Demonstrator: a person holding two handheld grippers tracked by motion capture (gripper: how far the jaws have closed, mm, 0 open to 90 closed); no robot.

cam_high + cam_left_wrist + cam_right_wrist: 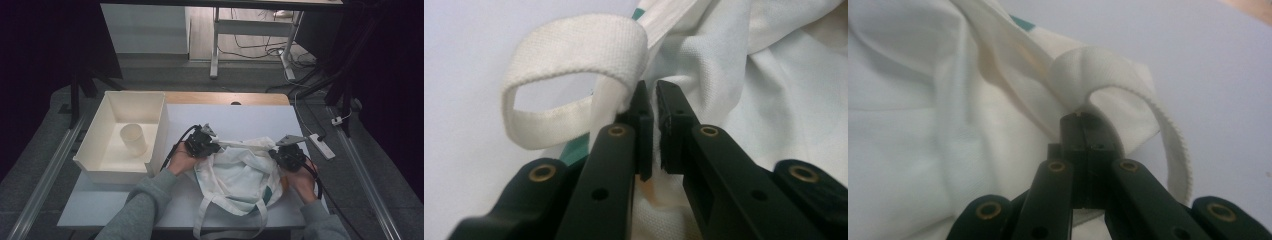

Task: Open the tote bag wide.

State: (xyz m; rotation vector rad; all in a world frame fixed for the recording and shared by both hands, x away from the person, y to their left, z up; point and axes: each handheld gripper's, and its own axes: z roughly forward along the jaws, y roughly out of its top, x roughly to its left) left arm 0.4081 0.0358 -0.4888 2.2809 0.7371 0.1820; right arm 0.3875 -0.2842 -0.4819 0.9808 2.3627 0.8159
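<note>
The left gripper (212, 141) and the right gripper (278, 151) both pinch the white bag (235, 177) tight. A white bin (161, 131) sits just left; the table (250, 117) is bare farther away.

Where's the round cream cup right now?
In the high view, the round cream cup stands inside the white open box at the table's left, left of the left gripper.

Tote bag (235, 175): soft matt white cloth, creased; handle strap (574, 50) of coarser ribbed webbing. Bin (95, 160): smooth matt cream plastic. Tabletop (250, 117): smooth matt pale surface, wood edge at rear. Gripper jaws: matt black plastic, brass-coloured rivets.
</note>
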